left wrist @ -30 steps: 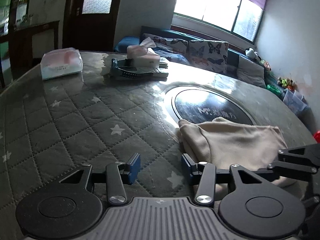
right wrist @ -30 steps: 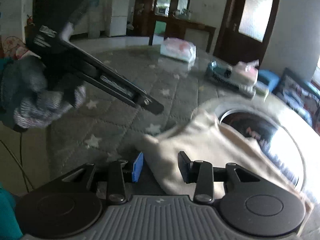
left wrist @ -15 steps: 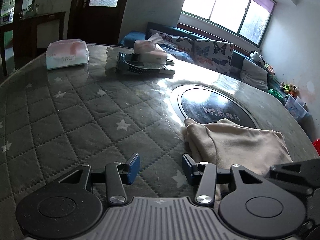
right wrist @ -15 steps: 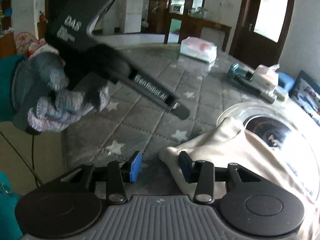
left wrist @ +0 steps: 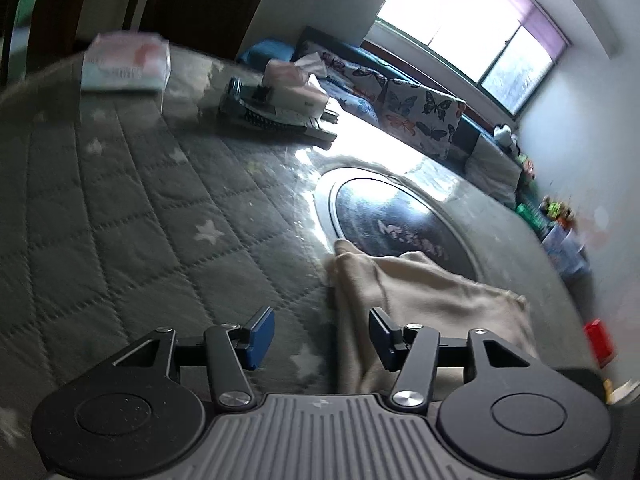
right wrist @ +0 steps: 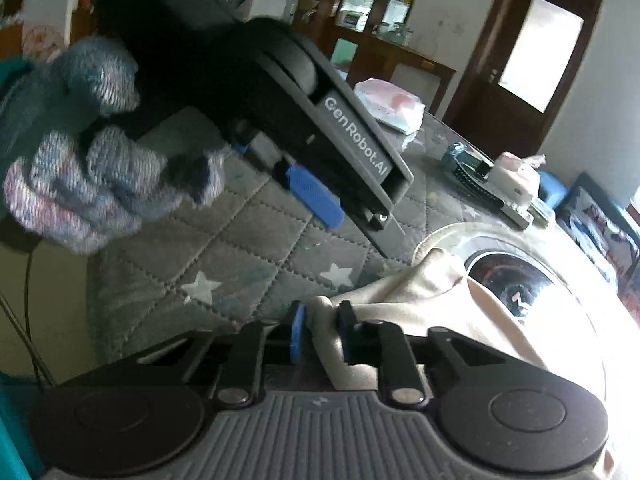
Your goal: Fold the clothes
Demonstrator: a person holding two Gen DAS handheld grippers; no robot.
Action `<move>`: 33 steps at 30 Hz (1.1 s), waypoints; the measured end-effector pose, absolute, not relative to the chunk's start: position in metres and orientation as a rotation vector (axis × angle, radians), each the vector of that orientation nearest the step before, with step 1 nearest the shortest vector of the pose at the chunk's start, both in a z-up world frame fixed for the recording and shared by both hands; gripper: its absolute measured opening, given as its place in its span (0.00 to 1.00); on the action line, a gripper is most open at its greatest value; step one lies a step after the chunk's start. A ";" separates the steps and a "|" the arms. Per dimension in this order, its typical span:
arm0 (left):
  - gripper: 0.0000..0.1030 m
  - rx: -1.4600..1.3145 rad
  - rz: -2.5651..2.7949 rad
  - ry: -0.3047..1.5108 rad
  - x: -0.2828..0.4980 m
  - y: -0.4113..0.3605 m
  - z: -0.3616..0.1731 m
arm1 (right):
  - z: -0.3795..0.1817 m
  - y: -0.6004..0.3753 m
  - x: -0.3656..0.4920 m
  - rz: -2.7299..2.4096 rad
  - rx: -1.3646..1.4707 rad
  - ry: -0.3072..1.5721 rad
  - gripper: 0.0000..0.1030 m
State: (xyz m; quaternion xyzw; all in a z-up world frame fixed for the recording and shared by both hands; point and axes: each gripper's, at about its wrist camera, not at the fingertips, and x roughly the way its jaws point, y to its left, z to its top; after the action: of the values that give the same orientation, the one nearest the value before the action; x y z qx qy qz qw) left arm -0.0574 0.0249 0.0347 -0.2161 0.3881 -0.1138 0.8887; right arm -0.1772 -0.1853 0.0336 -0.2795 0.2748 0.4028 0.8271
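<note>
Meanwhile right tool [right wrist: 320,330] pinches beige garment [left wrist: 420,292]; left tool [left wrist: 322,336] gapes wide; tissue packs [left wrist: 124,64] lie well apart.

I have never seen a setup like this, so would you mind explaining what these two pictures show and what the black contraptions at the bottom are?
There is no robot here. A person holds a hand tool in each hand, each with two fingers and a wide-angle camera looking forward along them; the black parts at the bottom of each picture are that tool's own body.

The left tool's view shows the left gripper open, holding nothing, at the edge of a beige garment that lies on a quilted grey table cover with stars.

The right tool's view shows the right gripper shut on a bunched edge of the garment. The left tool also appears there, gripped by a gloved hand.

Further back lie a tissue pack and a tissue box.
</note>
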 end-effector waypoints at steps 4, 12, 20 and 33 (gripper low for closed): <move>0.58 -0.563 -0.242 0.833 -0.048 0.024 0.031 | 0.047 -0.202 -0.163 0.854 -0.437 0.626 0.08; 0.65 -0.762 -0.241 0.872 -0.034 0.024 0.020 | 0.076 -0.235 -0.148 0.858 -0.237 0.624 0.08; 0.46 -0.828 -0.264 0.905 -0.025 0.014 0.011 | 0.079 -0.244 -0.150 0.875 -0.198 0.612 0.07; 0.14 -0.800 -0.234 0.906 -0.025 0.007 0.006 | 0.076 -0.287 -0.147 0.760 -0.152 0.622 0.13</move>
State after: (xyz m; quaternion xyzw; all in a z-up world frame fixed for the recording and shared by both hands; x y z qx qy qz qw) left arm -0.0249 0.0072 0.0062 -0.3751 0.4249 -0.1098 0.8165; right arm -0.1471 -0.2866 0.0759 -0.0728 0.2983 0.3646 0.8791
